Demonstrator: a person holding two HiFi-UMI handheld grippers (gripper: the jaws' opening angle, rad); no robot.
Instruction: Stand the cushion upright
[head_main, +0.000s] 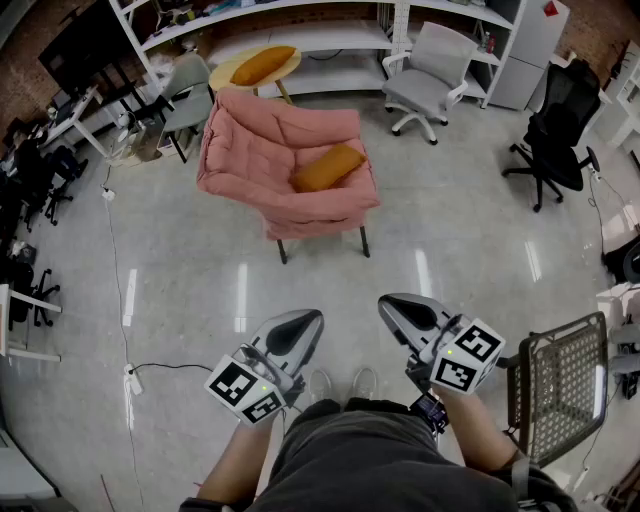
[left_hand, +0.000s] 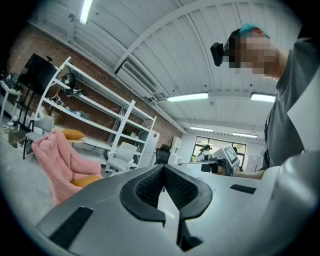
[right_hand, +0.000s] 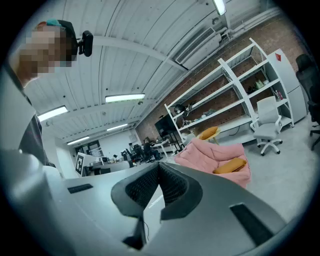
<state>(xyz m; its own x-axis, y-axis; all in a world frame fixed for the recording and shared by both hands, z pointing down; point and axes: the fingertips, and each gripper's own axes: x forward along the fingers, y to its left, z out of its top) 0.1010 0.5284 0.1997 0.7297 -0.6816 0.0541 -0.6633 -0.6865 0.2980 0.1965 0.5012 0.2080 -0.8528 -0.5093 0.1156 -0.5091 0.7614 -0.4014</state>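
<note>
An orange cushion (head_main: 327, 167) lies flat and slightly tilted on the seat of a pink padded chair (head_main: 262, 150) a few steps ahead of me. It also shows small in the left gripper view as the cushion (left_hand: 86, 180) and in the right gripper view as the cushion (right_hand: 229, 166). My left gripper (head_main: 296, 331) and right gripper (head_main: 405, 311) are held low in front of my body, pointing toward the chair and far short of it. Both are shut with nothing in them; in each gripper view the jaw tips meet.
A second orange cushion (head_main: 263, 65) rests on a round yellow table (head_main: 232, 72) behind the chair. A grey office chair (head_main: 430, 70), a black office chair (head_main: 560, 125) and white shelves (head_main: 330, 30) stand beyond. A mesh cart (head_main: 560, 385) is at my right; a power strip (head_main: 130, 378) lies left.
</note>
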